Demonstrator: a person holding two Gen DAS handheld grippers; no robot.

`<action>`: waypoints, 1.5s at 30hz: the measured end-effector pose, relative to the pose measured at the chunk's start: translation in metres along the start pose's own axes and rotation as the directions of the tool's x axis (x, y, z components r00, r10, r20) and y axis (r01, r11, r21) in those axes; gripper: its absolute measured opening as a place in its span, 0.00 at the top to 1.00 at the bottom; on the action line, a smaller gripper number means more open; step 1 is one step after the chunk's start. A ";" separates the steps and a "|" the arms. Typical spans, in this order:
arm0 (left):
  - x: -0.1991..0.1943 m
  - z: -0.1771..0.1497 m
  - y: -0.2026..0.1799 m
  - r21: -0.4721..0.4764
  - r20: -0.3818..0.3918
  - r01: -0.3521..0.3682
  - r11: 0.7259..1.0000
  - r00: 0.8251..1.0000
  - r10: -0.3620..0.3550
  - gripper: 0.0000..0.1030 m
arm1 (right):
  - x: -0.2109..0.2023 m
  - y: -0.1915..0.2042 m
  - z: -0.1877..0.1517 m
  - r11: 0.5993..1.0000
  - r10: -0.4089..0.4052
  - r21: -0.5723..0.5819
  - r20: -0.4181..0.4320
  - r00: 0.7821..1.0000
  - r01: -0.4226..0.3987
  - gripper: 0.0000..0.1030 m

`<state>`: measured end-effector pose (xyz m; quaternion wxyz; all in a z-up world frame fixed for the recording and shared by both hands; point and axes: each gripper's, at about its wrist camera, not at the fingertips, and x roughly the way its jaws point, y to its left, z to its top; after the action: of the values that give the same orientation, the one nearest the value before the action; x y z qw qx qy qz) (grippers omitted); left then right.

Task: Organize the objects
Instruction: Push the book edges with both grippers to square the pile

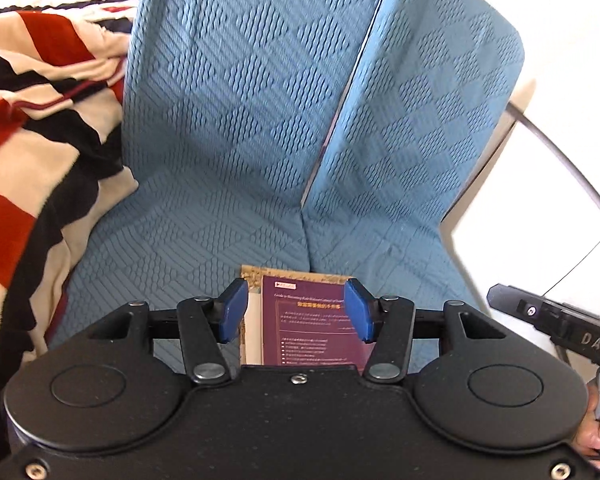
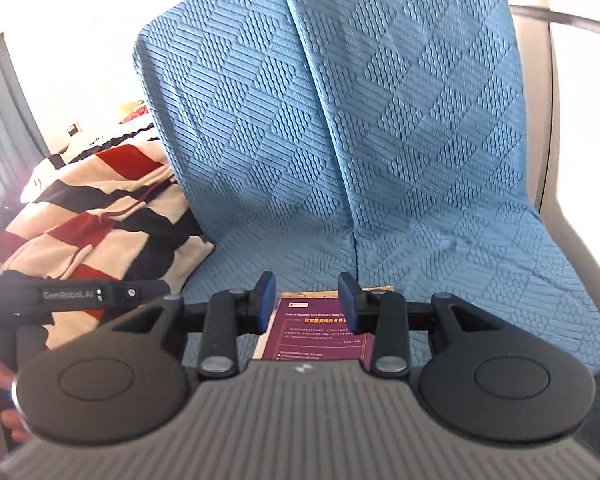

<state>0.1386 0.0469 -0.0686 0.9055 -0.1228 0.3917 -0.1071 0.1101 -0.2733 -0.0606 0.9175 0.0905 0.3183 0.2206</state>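
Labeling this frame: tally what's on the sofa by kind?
Book: 1
Striped blanket: 1
Blue back cushions: 2
Total: 4

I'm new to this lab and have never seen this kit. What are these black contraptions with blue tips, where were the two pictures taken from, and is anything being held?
They are two handheld grippers, one in each of a person's hands, each with two blue-padded fingers and a wide-angle camera looking forward along them. One picture comes from the left gripper, the other from the right gripper. In each view the other gripper pokes in at the edge, with a bit of hand.

Both look down on a sofa with a blue quilted cover. A purple book lies flat on the seat near the front edge. A red, black and cream striped blanket is bunched up to the left.

Nothing is held: both pairs of jaws stand apart, with the book lying below and beyond them.
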 end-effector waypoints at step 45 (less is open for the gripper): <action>-0.049 -0.054 -0.003 -0.015 0.038 -0.111 0.994 0.993 0.111 0.01 | -0.022 0.010 -0.042 0.985 -0.172 0.013 -0.117 0.978 0.174 0.16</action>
<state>0.0663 0.0506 -0.0699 0.9167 -0.1085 0.3810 -0.0517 0.0656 -0.2737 -0.0786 0.9122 0.0603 0.3800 0.1411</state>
